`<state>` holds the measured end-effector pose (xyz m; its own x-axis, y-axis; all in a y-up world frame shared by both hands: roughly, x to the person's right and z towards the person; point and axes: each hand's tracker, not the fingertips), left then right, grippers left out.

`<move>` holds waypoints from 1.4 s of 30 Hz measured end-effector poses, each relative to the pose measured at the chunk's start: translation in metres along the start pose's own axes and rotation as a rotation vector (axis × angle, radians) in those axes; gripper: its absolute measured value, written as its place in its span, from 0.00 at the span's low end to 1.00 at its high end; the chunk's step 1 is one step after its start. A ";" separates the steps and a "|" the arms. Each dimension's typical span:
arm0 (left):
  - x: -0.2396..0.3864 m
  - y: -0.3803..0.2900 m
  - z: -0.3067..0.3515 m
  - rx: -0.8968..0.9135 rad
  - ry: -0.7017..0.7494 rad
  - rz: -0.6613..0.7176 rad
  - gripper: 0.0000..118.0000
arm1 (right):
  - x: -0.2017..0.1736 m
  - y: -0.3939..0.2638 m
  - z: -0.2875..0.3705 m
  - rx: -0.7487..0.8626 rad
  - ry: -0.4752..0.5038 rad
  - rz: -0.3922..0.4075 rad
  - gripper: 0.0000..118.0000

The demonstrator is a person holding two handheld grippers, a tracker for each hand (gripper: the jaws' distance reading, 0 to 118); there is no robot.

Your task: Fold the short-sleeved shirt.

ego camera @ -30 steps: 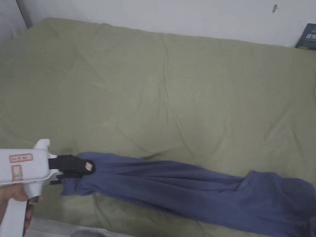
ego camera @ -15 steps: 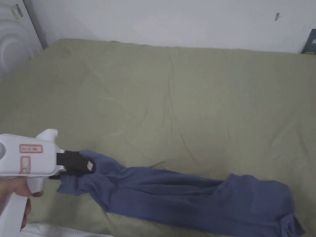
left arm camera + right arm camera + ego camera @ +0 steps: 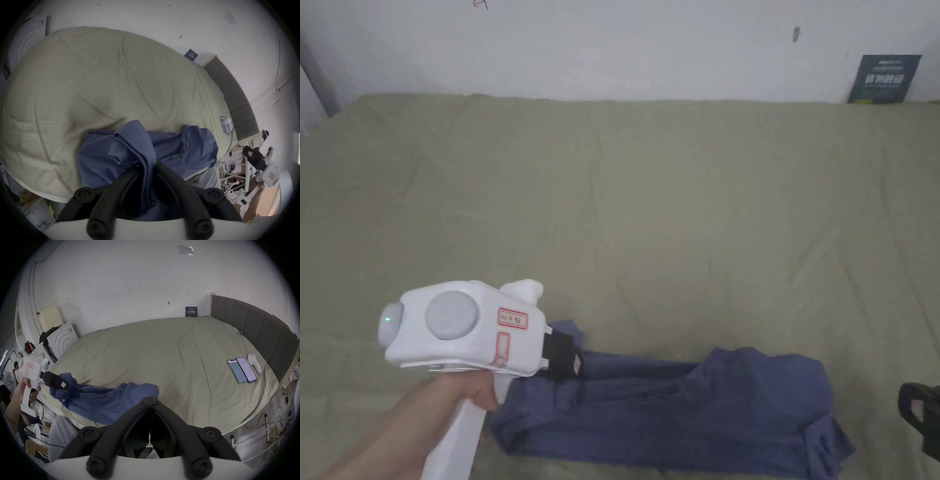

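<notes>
The shirt point(image 3: 687, 412) has bunched rightward with the left hand-held gripper point(image 3: 570, 364) (level, clamping its end), the right hand-held gripper point(image 3: 150, 400) closed, empty.

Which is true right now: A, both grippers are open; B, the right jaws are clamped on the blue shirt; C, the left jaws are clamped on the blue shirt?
C: in the left gripper view the left gripper has bunched blue shirt fabric pinched between its jaws, while the right gripper is closed on nothing.

Dim, flat indoor light; soft shadows; gripper views fisheye-warped, dark vignette, slight blur.
</notes>
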<state>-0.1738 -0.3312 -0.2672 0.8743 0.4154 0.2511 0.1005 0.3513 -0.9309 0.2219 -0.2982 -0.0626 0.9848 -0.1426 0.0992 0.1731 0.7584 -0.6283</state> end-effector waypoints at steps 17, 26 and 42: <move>-0.012 -0.007 0.019 0.079 -0.101 0.016 0.84 | 0.008 -0.004 -0.012 -0.046 0.048 -0.062 0.00; -0.061 -0.011 0.002 0.107 -0.114 0.181 0.00 | -0.005 -0.004 -0.016 -0.049 0.073 -0.061 0.00; 0.013 -0.015 -0.118 -0.091 -0.245 0.120 0.00 | 0.023 -0.009 -0.011 -0.063 0.029 -0.137 0.00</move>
<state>-0.1082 -0.4302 -0.2811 0.7427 0.6438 0.1838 0.0546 0.2154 -0.9750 0.2430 -0.3153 -0.0628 0.9511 -0.2607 0.1657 0.3035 0.6892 -0.6580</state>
